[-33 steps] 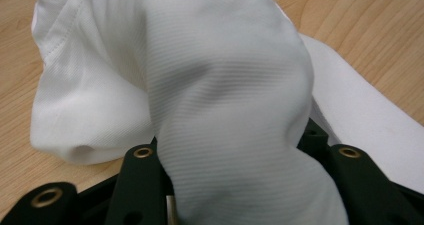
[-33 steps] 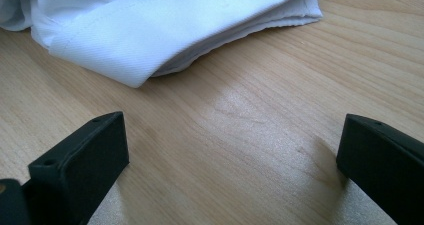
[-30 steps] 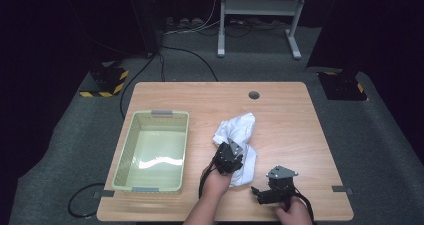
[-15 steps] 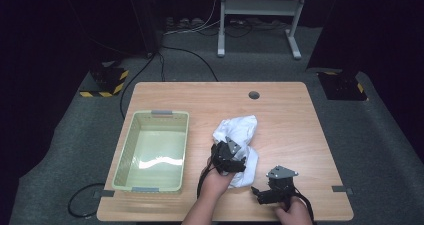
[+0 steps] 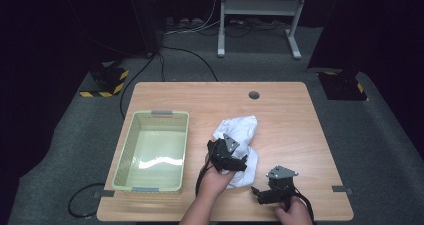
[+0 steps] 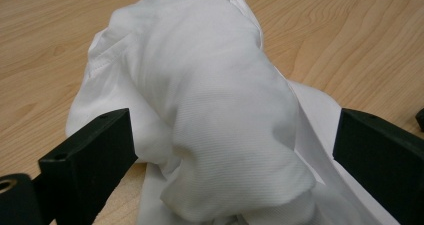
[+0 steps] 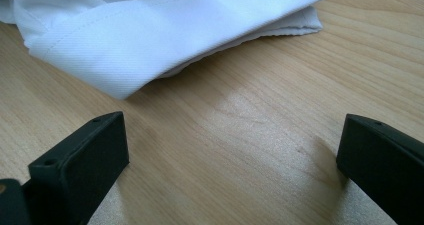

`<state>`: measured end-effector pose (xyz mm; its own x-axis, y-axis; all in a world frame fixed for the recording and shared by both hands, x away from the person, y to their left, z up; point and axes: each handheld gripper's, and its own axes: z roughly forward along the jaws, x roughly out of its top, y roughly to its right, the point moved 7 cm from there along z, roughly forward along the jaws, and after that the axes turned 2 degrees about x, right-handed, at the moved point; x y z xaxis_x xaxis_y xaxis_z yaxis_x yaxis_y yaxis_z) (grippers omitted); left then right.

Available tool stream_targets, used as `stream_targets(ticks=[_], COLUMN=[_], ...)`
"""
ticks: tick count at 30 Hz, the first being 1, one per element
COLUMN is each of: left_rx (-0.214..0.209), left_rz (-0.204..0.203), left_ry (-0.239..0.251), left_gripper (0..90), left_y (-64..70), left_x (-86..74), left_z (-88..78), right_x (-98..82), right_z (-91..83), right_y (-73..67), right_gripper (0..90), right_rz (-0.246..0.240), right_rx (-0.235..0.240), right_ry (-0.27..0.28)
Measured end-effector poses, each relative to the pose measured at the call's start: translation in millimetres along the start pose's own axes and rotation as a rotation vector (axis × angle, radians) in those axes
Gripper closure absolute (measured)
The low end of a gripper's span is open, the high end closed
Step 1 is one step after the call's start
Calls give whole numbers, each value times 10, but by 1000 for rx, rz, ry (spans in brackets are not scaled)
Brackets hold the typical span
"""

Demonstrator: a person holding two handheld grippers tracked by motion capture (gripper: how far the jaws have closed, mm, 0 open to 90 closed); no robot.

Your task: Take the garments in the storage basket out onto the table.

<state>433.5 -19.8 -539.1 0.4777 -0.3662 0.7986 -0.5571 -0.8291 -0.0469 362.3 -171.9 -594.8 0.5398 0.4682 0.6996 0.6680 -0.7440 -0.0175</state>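
Observation:
A crumpled white cloth (image 5: pixel 241 131) lies on the wooden table (image 5: pixel 300 115), right of centre. My left gripper (image 5: pixel 235 159) sits on the cloth's near part. Its jaws have just been opening and now stand wide. In the left gripper view a bulge of the cloth (image 6: pixel 220 110) lies between the left gripper (image 6: pixel 232 135) jaws, loose and not pinched. My right gripper (image 5: pixel 260 193) rests low near the table's front edge, pointing left toward the cloth. The right gripper (image 7: pixel 232 145) is open over bare wood, and the cloth's folded hem (image 7: pixel 165 40) lies just beyond its jaws.
A pale green plastic basket (image 5: pixel 170 115) stands on the table's left half, with nothing seen inside it. A round cable hole (image 5: pixel 254 94) is near the far edge. Cables and a white stand's legs (image 5: pixel 260 15) lie on the dark floor beyond.
The left hand and gripper have shifted only slightly on the cloth. The cloth keeps its place and shape. The right gripper has not moved.

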Motion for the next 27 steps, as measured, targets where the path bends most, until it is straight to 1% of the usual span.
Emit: stream_targets(ticks=[10,17,20,23,27], left_rx=[-24,-42,-44,-46,-48], left_rz=[-2,-20,-9,-6,-1], left_ry=[39,67,76,96,105], left_gripper=[28,26,26,25,24], left_y=[14,9,10,0,-4], left_x=[79,152,185,235,255], left_z=[-95,-181,-224,-289,-326], right_x=[0,0,0,0,0], right_z=[0,0,0,0,0], right_y=[0,0,0,0,0], right_gripper=[0,0,0,0,0], right_rz=[0,0,0,0,0], right_rx=[0,0,0,0,-1], right_ry=[0,0,0,0,0])
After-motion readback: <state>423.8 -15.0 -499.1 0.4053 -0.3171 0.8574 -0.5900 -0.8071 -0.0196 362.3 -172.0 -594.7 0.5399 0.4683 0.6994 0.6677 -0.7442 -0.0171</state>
